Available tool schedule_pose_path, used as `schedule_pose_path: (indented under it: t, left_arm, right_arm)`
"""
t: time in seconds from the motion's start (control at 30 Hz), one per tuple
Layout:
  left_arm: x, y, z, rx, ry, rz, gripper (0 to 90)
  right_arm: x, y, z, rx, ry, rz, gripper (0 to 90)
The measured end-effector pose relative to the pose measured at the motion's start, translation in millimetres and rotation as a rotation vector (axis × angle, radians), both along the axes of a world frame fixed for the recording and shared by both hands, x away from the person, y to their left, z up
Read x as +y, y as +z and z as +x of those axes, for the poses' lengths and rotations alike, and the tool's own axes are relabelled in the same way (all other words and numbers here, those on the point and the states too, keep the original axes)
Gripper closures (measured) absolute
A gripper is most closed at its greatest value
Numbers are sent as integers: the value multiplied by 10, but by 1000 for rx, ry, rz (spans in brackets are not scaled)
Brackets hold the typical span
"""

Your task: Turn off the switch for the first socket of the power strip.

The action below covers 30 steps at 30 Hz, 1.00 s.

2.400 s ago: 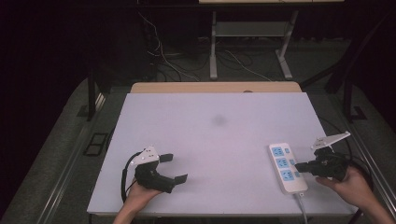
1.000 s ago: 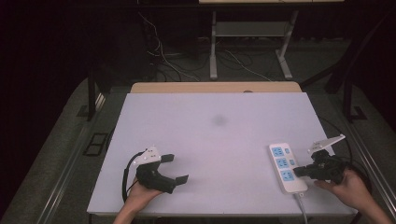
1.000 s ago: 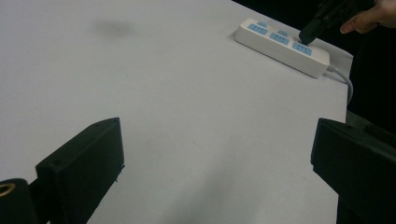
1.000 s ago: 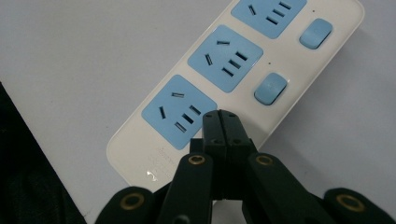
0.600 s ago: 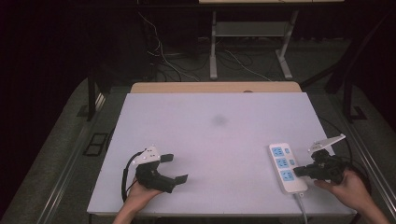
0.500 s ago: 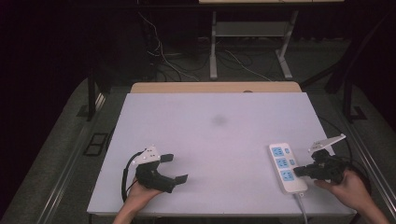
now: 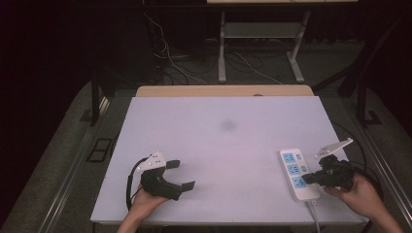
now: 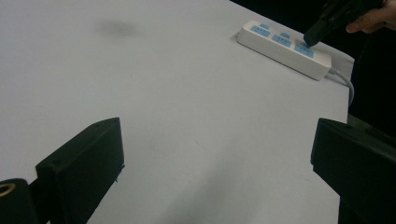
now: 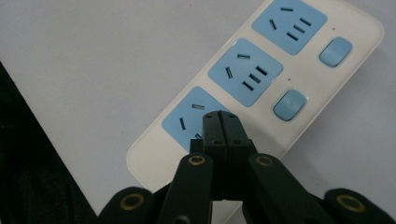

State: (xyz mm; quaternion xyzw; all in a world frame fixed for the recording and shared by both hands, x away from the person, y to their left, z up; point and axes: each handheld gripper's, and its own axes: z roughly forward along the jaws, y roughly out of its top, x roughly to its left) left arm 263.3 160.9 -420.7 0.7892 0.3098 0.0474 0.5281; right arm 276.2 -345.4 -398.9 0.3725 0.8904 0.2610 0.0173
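White table (image 7: 223, 145), power strip (image 7: 296, 174) under right tool (image 7: 311, 178)

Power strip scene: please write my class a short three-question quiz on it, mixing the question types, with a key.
1. True or false: the right gripper has its jaws wide open.
2. How many blue sockets does the power strip have? A) two B) three C) five
3. Fill in: the left gripper stands ____ over the bare table.

Key: 1 false, they are shut together above the socket nearest the cord; 2 B; 3 open.
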Motion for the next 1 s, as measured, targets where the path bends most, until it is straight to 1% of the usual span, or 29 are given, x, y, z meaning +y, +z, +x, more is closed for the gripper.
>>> schedule_pose_path:
  t: [0.13, 0.37, 0.57, 0.6, 0.87, 0.9, 1.0]
  left_arm:
    - [-1, -1, 0, 0, 0, 0, 12]
    - [3, 4, -5, -2, -1, -2, 12]
    - [2, 4, -6, -2, -1, -2, 12]
    - [2, 5, -7, -2, -2, -1, 12]
    - [3, 9, -9, -3, 0, -6, 12]
    - [4, 9, -9, -3, 0, -6, 12]
    - [8, 12, -11, -4, -1, -7, 12]
  right_arm:
    - [1, 101, 1, -13, -1, 13, 900]
    - [23, 191, 1, -25, 0, 18, 900]
    - [34, 271, 8, -42, 6, 39, 900]
    - [40, 306, 9, -46, 7, 46, 900]
    - [80, 419, 21, -64, 13, 57, 900]
    - [93, 452, 32, -69, 15, 65, 899]
    - [112, 484, 47, -72, 19, 71, 899]
